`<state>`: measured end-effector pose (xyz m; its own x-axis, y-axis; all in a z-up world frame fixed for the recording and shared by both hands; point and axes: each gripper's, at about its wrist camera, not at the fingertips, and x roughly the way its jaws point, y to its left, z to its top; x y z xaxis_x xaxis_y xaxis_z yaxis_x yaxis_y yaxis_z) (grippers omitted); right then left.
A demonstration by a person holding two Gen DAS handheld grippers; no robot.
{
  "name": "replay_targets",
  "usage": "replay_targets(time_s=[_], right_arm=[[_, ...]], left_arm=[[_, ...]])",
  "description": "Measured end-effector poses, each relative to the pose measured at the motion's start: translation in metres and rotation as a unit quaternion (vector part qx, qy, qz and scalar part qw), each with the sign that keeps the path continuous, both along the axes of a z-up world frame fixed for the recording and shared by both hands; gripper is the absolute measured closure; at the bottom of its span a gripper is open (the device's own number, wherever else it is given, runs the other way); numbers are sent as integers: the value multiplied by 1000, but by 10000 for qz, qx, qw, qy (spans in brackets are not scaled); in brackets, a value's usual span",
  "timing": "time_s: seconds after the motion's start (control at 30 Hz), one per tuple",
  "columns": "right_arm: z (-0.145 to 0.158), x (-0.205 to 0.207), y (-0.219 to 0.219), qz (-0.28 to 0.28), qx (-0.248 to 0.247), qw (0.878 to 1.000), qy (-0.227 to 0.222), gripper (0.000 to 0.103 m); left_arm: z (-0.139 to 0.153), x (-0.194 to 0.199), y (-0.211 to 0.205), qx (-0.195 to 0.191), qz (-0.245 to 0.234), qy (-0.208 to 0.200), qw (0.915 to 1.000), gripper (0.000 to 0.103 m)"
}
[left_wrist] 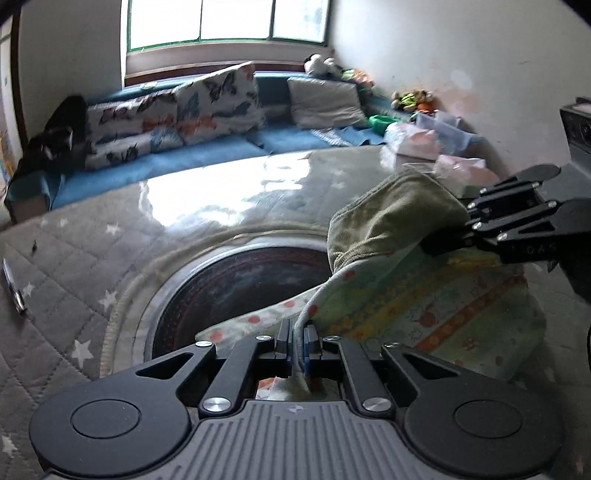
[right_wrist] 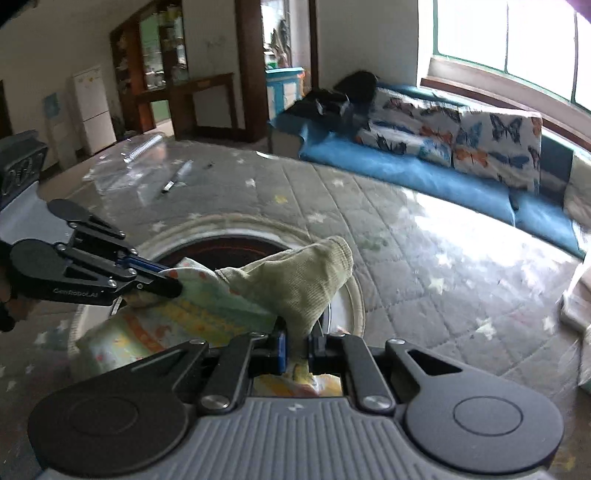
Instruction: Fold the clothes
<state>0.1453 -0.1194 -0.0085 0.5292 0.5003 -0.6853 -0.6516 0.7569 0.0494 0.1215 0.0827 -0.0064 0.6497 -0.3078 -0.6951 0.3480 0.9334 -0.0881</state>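
Left gripper [left_wrist: 298, 341]: jaws pinched on thin printed edge of garment [left_wrist: 424, 310]. Right gripper [right_wrist: 297, 345]: jaws clamped on olive ribbed cuff [right_wrist: 299, 280].
Garment: small, pastel print, olive cuffs; held between both grippers, draped over quilted star mat [left_wrist: 74, 258], partly over round dark recess [left_wrist: 236, 284].
Step, judged: carrying edge across for fold. Next move calls for level hands, laying edge flat, then release.
Nearby: pen [left_wrist: 14, 293] on mat; clear plastic sheet [right_wrist: 125, 173], glare.
Obstruction risk: recess under cloth; bagged items [left_wrist: 436, 140] near.
Far: blue sofa [right_wrist: 406, 173], butterfly cushions [right_wrist: 454, 136], window [left_wrist: 225, 22].

Left gripper [left_wrist: 298, 341] pinches patterned garment [left_wrist: 424, 310] edge.
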Motion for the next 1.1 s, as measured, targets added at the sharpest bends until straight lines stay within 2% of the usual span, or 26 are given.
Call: replay_targets(time_s=[0.03, 0.2, 0.33, 0.47, 0.63, 0.73, 0.83, 1.0, 1.1], right_arm=[[-6, 3, 0, -77, -3, 10000, 16, 81], [-19, 6, -8, -428, 39, 9991, -65, 76], [-11, -12, -16, -562, -21, 9974, -444, 64], [-8, -32, -21, -520, 39, 9969, -591, 64], [-27, -37, -19, -469, 83, 9986, -226, 64], [-38, -30, -22, -657, 113, 9977, -76, 64], [-42, -21, -28, -887, 203, 9958, 43, 64], [-31, -25, -37, -1069, 498, 9930, 8, 66], [-24, -25, -34, -1013, 680, 9925, 14, 78]], left_arm=[[-4, 3, 1, 3, 38, 60, 10000, 96], [-12, 12, 7, -69, 191, 234, 9995, 91], [-9, 13, 7, 39, 155, 182, 9997, 92], [-1, 22, 7, 101, 262, 120, 9995, 92], [-7, 31, 12, 258, 547, 146, 9981, 95], [-3, 29, 15, 161, 699, 150, 9973, 94], [9, 18, 8, -1, 543, -3, 9985, 94], [21, 4, -19, -323, 142, -114, 9993, 94], [18, 5, -37, -477, -57, -57, 9988, 94]])
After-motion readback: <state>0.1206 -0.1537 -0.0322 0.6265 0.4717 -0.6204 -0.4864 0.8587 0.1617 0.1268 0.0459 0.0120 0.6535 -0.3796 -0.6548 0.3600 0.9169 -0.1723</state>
